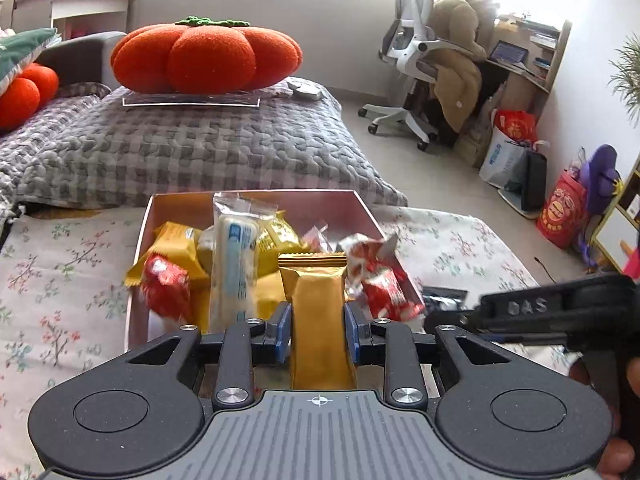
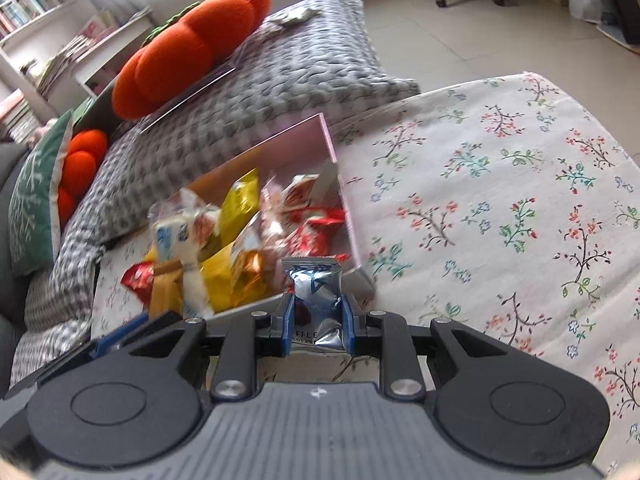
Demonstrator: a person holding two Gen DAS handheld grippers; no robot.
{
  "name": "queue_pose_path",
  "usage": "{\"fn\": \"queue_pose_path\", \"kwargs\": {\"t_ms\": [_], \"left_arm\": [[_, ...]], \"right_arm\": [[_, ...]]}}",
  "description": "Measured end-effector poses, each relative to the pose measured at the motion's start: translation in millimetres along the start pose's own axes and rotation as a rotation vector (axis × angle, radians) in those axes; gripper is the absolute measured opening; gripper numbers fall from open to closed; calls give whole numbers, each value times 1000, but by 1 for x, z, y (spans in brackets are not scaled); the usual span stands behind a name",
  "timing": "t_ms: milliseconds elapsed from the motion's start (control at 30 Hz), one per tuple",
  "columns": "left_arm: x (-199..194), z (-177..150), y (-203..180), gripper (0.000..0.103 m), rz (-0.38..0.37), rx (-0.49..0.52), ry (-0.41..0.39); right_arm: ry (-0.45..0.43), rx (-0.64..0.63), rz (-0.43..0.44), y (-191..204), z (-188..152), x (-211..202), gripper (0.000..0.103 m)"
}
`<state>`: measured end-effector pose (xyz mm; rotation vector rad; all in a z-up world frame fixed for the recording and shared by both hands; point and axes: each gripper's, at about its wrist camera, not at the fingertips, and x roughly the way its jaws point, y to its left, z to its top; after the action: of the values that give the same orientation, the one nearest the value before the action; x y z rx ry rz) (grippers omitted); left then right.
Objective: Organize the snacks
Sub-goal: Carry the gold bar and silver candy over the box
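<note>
**Holding two snacks at the pink box**

Gripping a gold wrapper, the left claw pinches it between blue pads, the packet's long axis running straight away from the camera with its crimped end pointing toward the pink box. No print can be read on the gold packet. The box sits on a floral cloth and is heaped with snacks: a tall white and blue packet standing on end, yellow packets and red packets.

The right claw is clamped on a silver and blue packet, upright between the pads, its crimped top edge aimed at the near corner of the box. Letters "FFLE" show at its lower left; the rest of the word is hidden by the pad.

The left view alone shows the right claw's black arm reaching in from the right, embossed with what looks like "DAS", plus an office chair and red shopping bags on the floor. The right view alone shows the wide bare stretch of floral cloth beside the box and a green cushion. Both show the orange pumpkin cushion on the grey checked blanket.
</note>
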<state>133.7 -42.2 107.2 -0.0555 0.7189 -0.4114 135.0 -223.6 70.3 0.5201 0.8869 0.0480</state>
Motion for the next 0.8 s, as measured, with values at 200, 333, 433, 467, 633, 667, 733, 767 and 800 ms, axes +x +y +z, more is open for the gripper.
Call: {"fn": "queue_pose_path", "kwargs": {"t_ms": [200,333,433,467,633,667,733,767,800], "left_arm": [[17,14,-1,25,-23,-21,-21],[29,20,5,25,-31,-33,-27],[41,24,15,25,-64,-57,-24],[44,24,18,25,-70,-70,-21],[55,26,22,26,-64,-73,-22],[57,26,22,26,-57,-67,-29],[59,27,24,26,-47,-64,-42],[59,28,26,26,-45,-64,-47],[60,28,27,26,-43,-64,-51]], "right_arm": [[-17,16,18,-9,11,5,22],[-14,48,65,-14,19,10,22],[0,73,127,-15,26,17,22],[3,79,144,-14,28,18,22],[0,68,165,-8,34,28,22],[2,56,162,-6,34,30,22],[0,33,156,0,33,33,22],[-5,23,153,2,34,35,22],[-14,13,153,5,34,36,22]]}}
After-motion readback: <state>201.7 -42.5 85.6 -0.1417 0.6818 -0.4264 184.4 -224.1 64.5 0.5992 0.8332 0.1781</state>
